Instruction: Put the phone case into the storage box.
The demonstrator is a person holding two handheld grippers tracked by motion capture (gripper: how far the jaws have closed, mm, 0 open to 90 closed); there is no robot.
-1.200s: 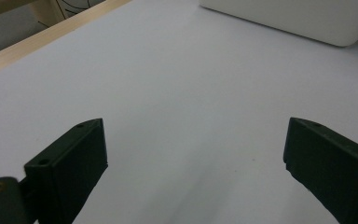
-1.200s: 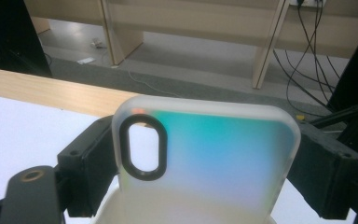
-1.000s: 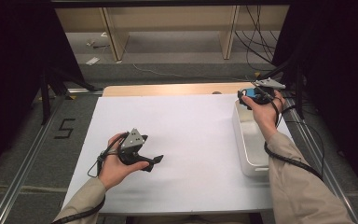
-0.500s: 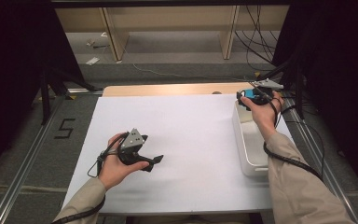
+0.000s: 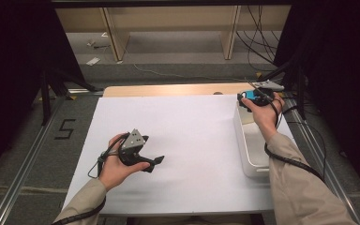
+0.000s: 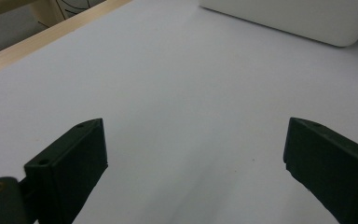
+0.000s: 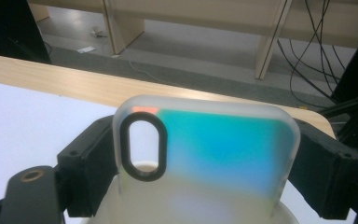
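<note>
Translucent blue-green phone case [image 7: 205, 154] sits clamped in your right gripper [image 5: 254, 97], held above the white bin [image 5: 253, 154] at the table's [image 5: 187, 136] right edge; your left gripper [image 6: 196, 158] rests open.

Phone case [image 7: 214, 154] standing upright over white bin [image 5: 254, 149].
Showing frosted translucent rim, teal-blue face, black oval camera cutout at one corner; sitting clamped between right gripper's [image 7: 205, 186] jaws, above bin's far end.
</note>
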